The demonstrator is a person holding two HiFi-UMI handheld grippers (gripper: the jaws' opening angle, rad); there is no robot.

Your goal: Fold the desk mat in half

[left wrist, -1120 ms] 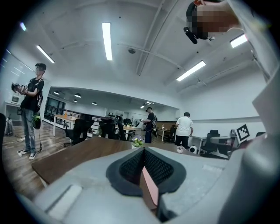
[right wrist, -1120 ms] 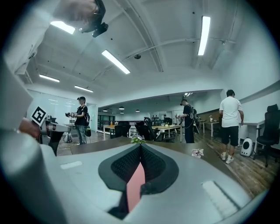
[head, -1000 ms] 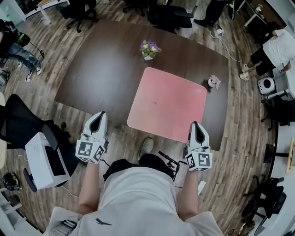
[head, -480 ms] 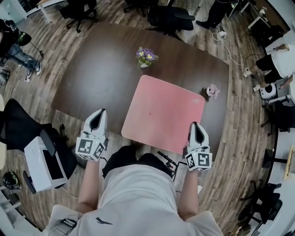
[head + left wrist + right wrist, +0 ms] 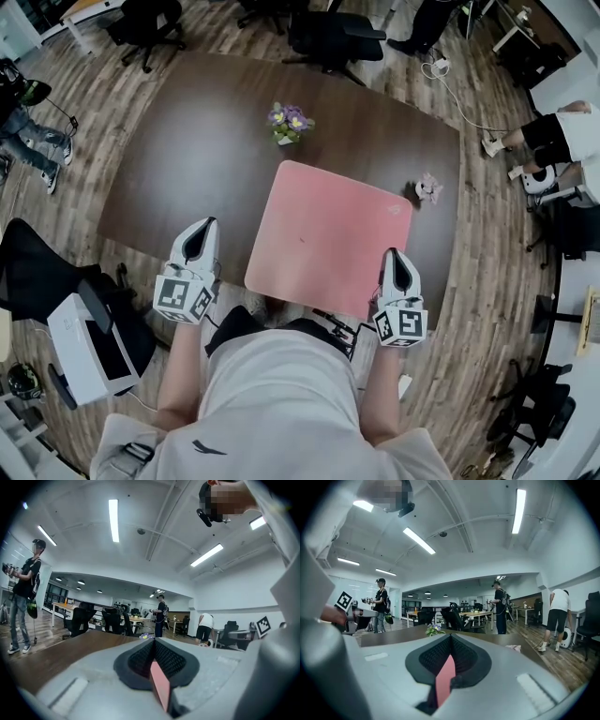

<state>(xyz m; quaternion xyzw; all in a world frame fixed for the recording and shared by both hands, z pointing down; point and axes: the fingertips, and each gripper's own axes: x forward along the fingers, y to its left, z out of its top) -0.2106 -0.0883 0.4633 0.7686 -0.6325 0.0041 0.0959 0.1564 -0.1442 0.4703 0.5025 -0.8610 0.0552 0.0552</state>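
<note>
While the desk mat (image 5: pixel 323 234) lies flat and unfolded on the dark worktop (image 5: pixel 187 159), with its near edge at or slightly past the worktop's near edge, the fold has not begun. The left tongs (image 5: pixel 202 232) hang to the left of the mat's near left corner, clearly apart from it. The right tongs (image 5: pixel 395 255) sit just beside the near right corner, and from above I cannot tell whether they touch it. Both pairs are closed, pads together. Each gripper view shows a thin pink sliver upright in the seam. As the mat lies whole and flat, I judge this sliver is not the mat, though I cannot be sure. The main risk is going in closed: shut tongs meeting the edge would shove the mat across the smooth worktop instead of catching it. A thin mat lying flush also gives a pad little to get under, so a grab away from the near edge may slip off. If one corner is caught and the other missed, or the two are lifted unevenly, the fold will land skewed. Carrying the near edge over also brings it toward the flower pot (image 5: pixel 286 122) near the far left corner and the small pink ornament (image 5: pixel 428 187) by the far right corner, either of which could be knocked.
</note>
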